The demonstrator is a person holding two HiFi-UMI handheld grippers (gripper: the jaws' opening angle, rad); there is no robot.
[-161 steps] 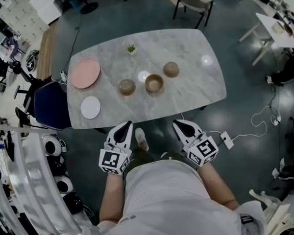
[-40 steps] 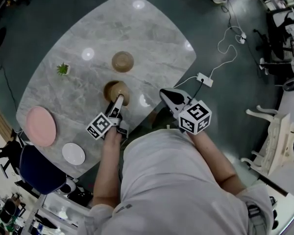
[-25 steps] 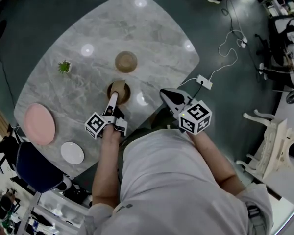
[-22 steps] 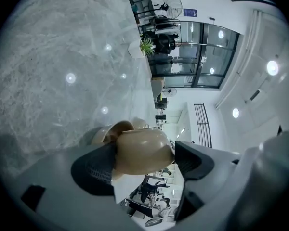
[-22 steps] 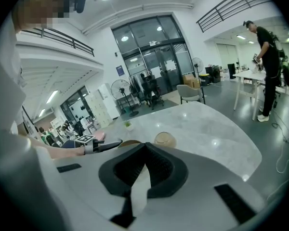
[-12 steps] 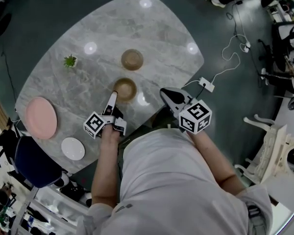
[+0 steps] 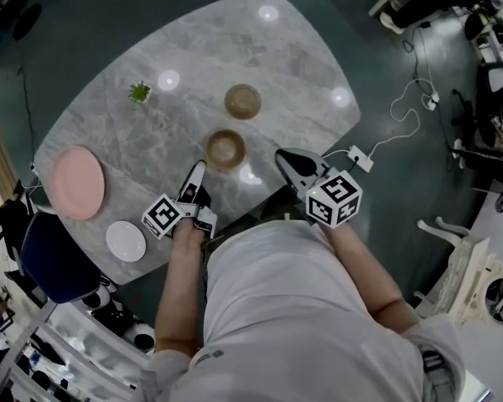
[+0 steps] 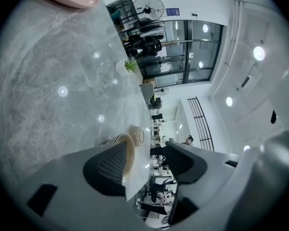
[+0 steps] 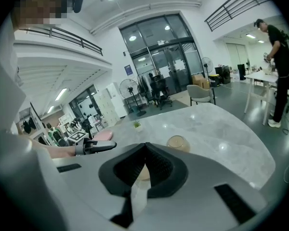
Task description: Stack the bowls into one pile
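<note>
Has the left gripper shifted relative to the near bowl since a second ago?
Yes. The left gripper has pulled back off the near bowl toward the table edge by the person. Its jaws have just been closing and stand apart, with nothing between them.

On the marble table (image 7: 235, 40), a pink plate (image 7: 78, 182) and a white plate (image 7: 126, 240) lie at the left, near edge; a small potted plant (image 7: 139, 92) stands farther off.
</note>
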